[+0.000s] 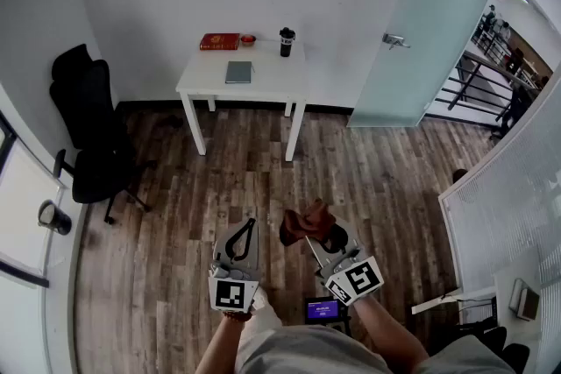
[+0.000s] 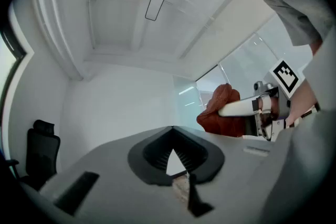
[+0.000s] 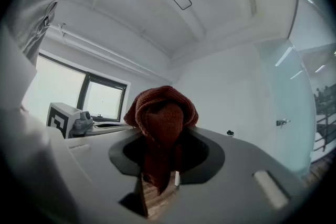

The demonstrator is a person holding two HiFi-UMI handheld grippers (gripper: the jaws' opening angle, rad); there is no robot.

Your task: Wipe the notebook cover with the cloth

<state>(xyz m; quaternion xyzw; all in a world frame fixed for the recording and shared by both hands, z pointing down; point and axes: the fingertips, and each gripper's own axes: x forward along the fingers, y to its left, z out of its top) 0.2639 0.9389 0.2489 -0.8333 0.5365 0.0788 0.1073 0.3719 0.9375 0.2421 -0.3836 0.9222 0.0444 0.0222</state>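
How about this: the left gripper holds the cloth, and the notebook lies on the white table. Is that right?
Not quite. It is the right gripper that holds the cloth, shut on it, as the right gripper view shows. The left gripper is shut and empty. The notebook does lie on the white table.

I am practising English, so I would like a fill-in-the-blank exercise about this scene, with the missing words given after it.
1. The right gripper is shut on the ____.
2. The left gripper holds ____.
3. The book lying beyond the grey notebook on the table is ____ in colour.
4. In the head view, the black chair stands to the ____ of the table.

Missing words: cloth; nothing; red; left.
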